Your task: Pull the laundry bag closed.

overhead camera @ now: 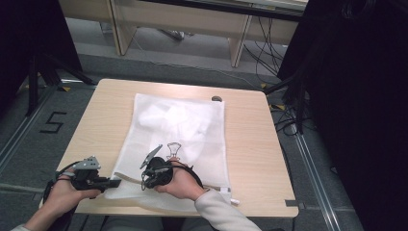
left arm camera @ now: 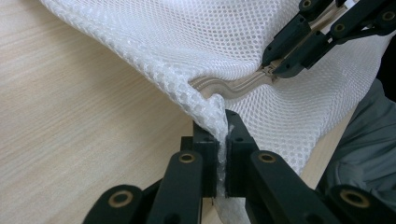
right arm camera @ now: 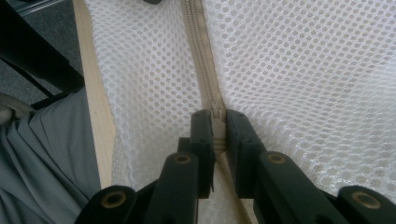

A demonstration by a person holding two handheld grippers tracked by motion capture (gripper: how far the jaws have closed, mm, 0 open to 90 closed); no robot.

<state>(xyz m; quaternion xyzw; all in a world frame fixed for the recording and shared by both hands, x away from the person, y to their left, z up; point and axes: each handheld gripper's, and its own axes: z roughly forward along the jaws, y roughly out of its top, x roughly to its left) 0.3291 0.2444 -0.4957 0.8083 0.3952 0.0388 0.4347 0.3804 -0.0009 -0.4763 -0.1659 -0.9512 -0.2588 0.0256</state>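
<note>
Two tools: one per hand, both at the near edge of the bench (overhead camera: 250,159).
Bags: one white mesh bag (overhead camera: 178,130), lying flat on the bench, its near edge at the person's side.
Zips: one beige zip (right arm camera: 201,56), running along the bag's near edge.
Left tool (left arm camera: 222,140): jaws clamped on a bunched corner of the mesh, the fabric pinched between the pads and lifted a little off the wood.
Right tool (right arm camera: 218,135): jaws closed on the zip, with the slider (right arm camera: 218,122) pinched between the pads.
Hands: two, the left hand (overhead camera: 65,190) at the bag's near left corner, the right hand (overhead camera: 180,183) over the near edge, its grey sleeve (overhead camera: 219,211) coming up from below.
Other things: one wire clip shape (overhead camera: 173,149) showing on the bag just beyond the right tool; one small dark thing (overhead camera: 216,98) on the bench by the bag's far right corner.
High view: the whole bag, both hands well apart along its near edge, the floor with a marked "5" (overhead camera: 52,122) to the left.
Left gripper view: the mesh up close, the wavy end of the zip just beyond the pinched corner, and the right tool biting on the zip farther off at upper right.
Right gripper view: zip teeth running straight away from the jaws, mesh on both sides, the bench edge and grey cloth at left.
</note>
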